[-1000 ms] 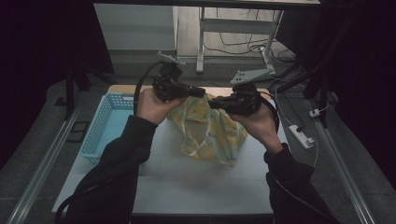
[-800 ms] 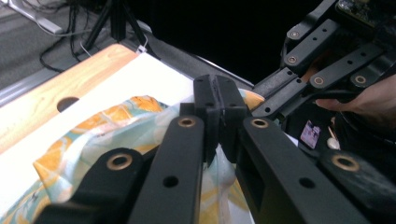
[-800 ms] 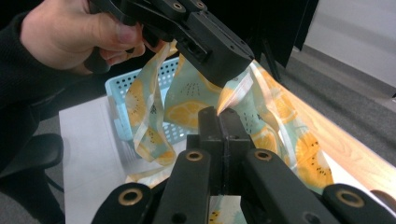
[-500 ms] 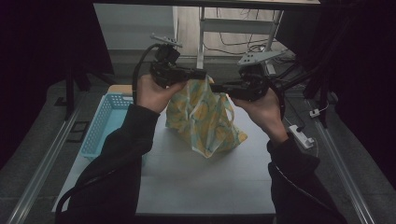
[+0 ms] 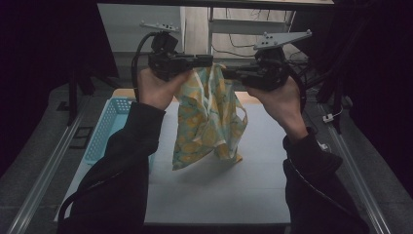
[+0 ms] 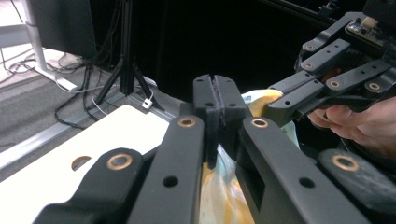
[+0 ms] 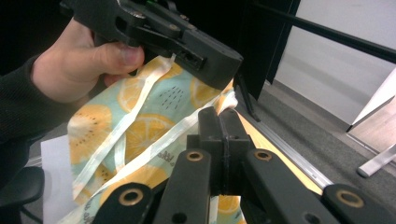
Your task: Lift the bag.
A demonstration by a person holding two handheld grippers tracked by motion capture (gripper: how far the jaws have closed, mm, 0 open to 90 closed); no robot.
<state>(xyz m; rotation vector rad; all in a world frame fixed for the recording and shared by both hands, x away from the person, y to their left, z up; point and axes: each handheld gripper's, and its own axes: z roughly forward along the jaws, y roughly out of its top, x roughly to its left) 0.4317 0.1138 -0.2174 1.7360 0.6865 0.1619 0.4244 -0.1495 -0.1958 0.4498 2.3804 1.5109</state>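
Note:
A cloth bag [image 5: 209, 122] printed with orange slices on pale green hangs in the air above the white table [image 5: 219, 195], its lower corner close to the surface. My left gripper [image 5: 208, 60] is shut on the bag's top edge from the left. My right gripper [image 5: 227, 73] is shut on the top edge from the right, a little lower. In the left gripper view the jaws [image 6: 215, 100] press together with the fabric [image 6: 219, 186] below them. In the right gripper view the shut jaws [image 7: 219, 123] pinch the bag [image 7: 140, 126], whose white straps trail down; the left gripper [image 7: 210, 60] shows just above.
A light blue plastic basket [image 5: 109, 131] stands at the table's left edge. Metal rails run along both sides of the table. A stand with cables and a tripod rise behind the far edge. A white block [image 5: 327, 118] lies at the right.
Both hands have risen and drawn the bag up off the table. It lay bunched on the surface before and now hangs lengthwise from the two grippers.

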